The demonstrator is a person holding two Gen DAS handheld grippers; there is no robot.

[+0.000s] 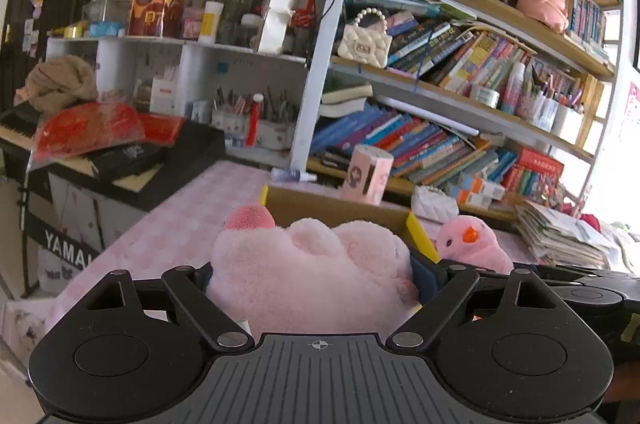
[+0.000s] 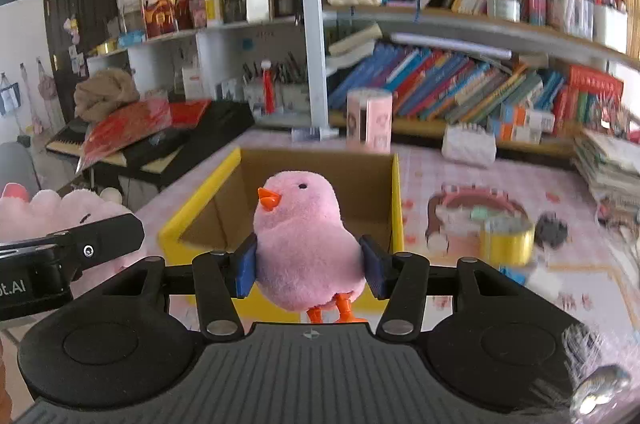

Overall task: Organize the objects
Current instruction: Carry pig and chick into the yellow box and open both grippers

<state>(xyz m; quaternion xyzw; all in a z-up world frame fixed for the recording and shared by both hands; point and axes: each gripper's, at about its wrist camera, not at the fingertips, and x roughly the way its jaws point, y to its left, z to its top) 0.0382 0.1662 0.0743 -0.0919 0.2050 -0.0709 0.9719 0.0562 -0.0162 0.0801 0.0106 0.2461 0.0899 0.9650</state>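
My left gripper (image 1: pixel 314 278) is shut on a large pale pink plush toy (image 1: pixel 304 272) with a darker pink cap, its blue pads pressed into the toy's sides. My right gripper (image 2: pixel 308 266) is shut on a small pink chick (image 2: pixel 306 240) with an orange beak and orange feet. Just beyond both toys stands an open cardboard box with yellow flaps (image 2: pixel 394 192), empty inside. In the left wrist view the chick (image 1: pixel 472 242) shows at the right, beside the box (image 1: pixel 332 206). In the right wrist view the plush toy (image 2: pixel 60 208) and the left gripper's finger (image 2: pixel 100 236) show at the left.
The desk has a pink checked cloth (image 2: pixel 448 176). On it are a pink cylinder (image 2: pixel 369 120), a gold tape roll (image 2: pixel 508 242), a round pink tin (image 2: pixel 476 208), a dark round thing (image 2: pixel 552 230) and stacked papers (image 2: pixel 612 168). Crowded bookshelves (image 2: pixel 460 80) stand behind, a keyboard (image 2: pixel 132 144) at left.
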